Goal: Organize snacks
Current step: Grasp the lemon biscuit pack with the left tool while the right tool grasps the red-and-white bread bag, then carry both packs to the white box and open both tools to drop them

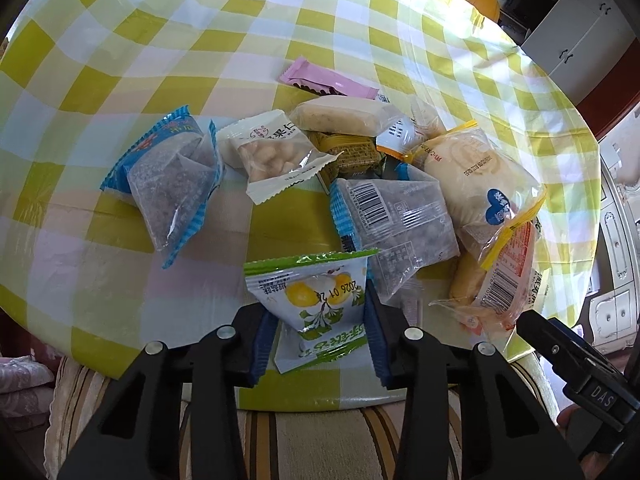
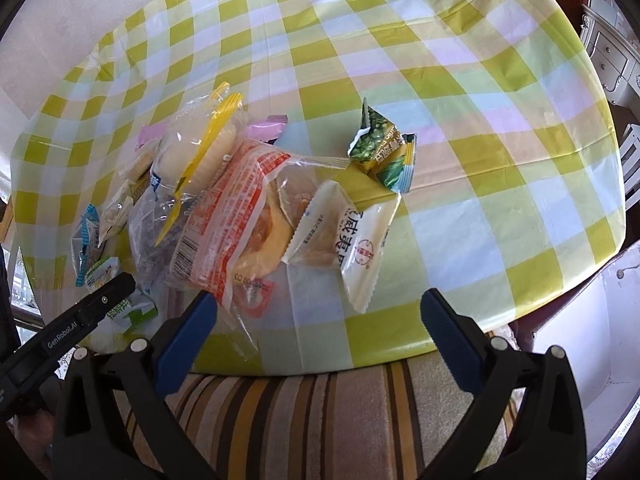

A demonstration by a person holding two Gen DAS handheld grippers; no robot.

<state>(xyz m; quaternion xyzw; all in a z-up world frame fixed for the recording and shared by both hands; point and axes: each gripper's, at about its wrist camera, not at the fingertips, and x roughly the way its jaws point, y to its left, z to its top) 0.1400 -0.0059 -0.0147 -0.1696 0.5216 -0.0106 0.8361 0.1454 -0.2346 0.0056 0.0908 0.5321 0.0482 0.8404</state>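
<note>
A pile of snack packets lies on the green-checked table. My left gripper is shut on a green-and-white packet with yellow fruit at the table's near edge. Beyond it lie a blue-edged clear packet, a white nut packet, a barcoded clear packet, a yellow-edged rice cracker bag and a pink bar. My right gripper is open and empty at the near edge, just before an orange-printed bread bag and a white packet. A green pea packet lies apart.
A striped cushion sits below the table's near edge. White cabinets stand at the far right in the left wrist view. The right gripper's body shows at the lower right in the left wrist view.
</note>
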